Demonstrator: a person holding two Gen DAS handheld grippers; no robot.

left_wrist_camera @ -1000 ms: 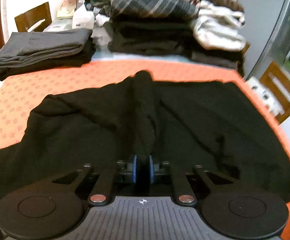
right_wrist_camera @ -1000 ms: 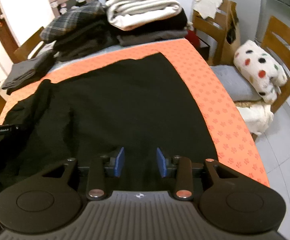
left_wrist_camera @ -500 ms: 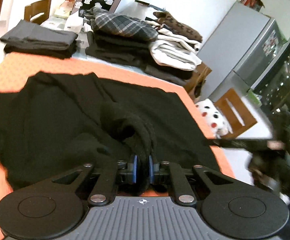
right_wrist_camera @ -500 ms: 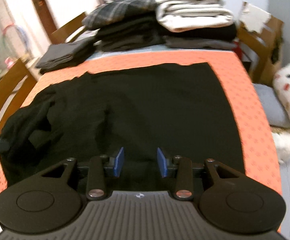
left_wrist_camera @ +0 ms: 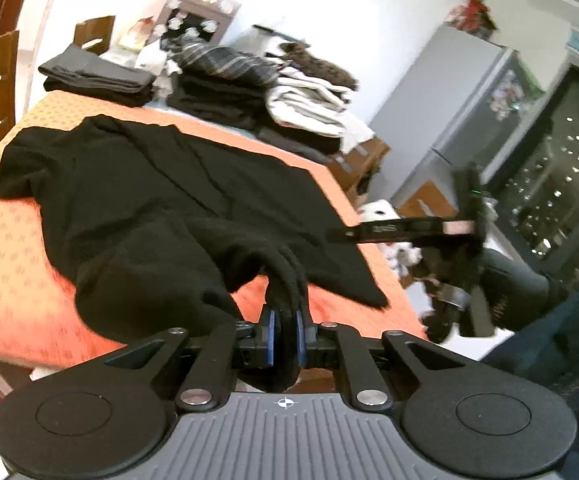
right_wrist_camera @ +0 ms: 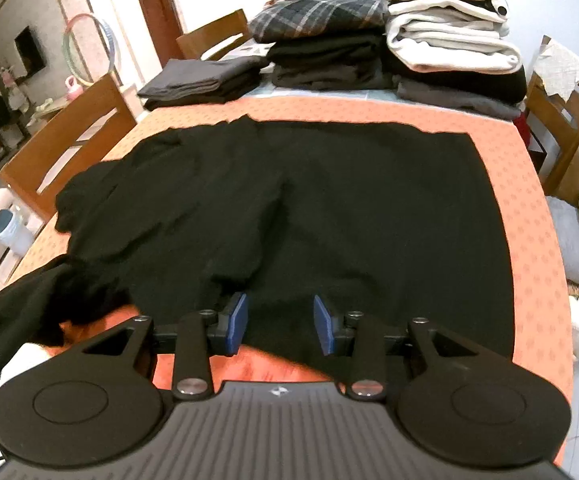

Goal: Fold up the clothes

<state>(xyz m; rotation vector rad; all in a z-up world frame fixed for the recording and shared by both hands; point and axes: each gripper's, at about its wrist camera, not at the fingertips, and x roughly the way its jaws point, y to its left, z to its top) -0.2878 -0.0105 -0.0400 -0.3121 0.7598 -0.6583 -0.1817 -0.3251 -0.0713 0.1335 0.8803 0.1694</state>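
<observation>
The orange tablecloth (right_wrist_camera: 529,216) covers the near part of the table, and most of it lies under the black garment (right_wrist_camera: 369,208) I am folding. That garment is spread fairly flat on its right half; its left half is rumpled, with loose folds bunched toward the table's left edge and a part hanging over it. Beyond it, at the far end, stand stacks of folded clothes (right_wrist_camera: 441,40), so I judge much of the pile done and this piece only begun: no clean fold lies in it yet, and both halves remain to be brought together and squared.

My left gripper (left_wrist_camera: 283,334) is clamped narrow on a bunch of the black fabric, which is lifted clear of the cloth and drawn toward the near edge. My right gripper (right_wrist_camera: 279,322) hovers over the garment's near hem, its jaws standing partly apart with nothing between them.

The garment's kind I cannot make out; black hides its seams. The right gripper shows in the left view only as a blur.
</observation>
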